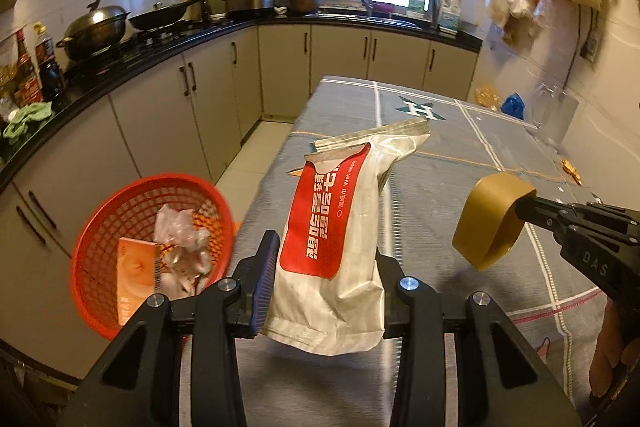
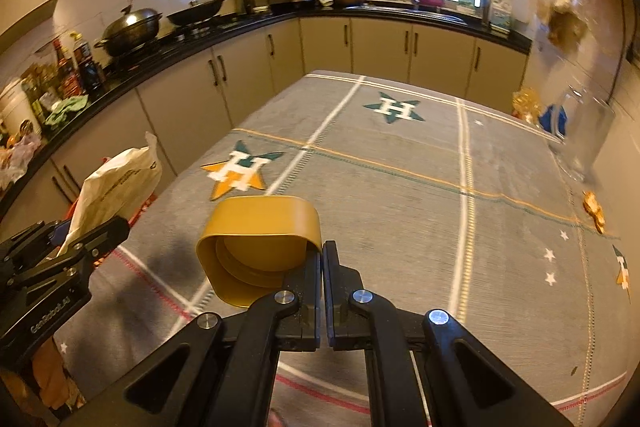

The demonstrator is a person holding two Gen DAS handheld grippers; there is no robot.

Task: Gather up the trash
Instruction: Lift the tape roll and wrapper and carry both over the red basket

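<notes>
my left gripper [image 1: 326,279] has its jaws clenched on a wet wipe packet [image 1: 336,227], held upright and lifted off the worktop [image 1: 460,163]. my right gripper [image 2: 322,259] has its jaws nearly shut, pinching just the thin wall of a yellow cap [image 2: 260,247], which hangs out to the left of the jaws with its open side toward the camera.

the main risk, as i judge it, is the cap: a grip on one edge could let it swivel or slip out and roll over the cloth. the packet is limp and top-heavy, so it may flop as i swing it.

the red basket [image 1: 100,227] sits below and to the left of the worktop edge, already holding a crumpled wrapper [image 1: 180,231] and an orange box [image 1: 134,275]. releasing too early would drop things on the floor. the packet is near it; the cap is farther right.
</notes>
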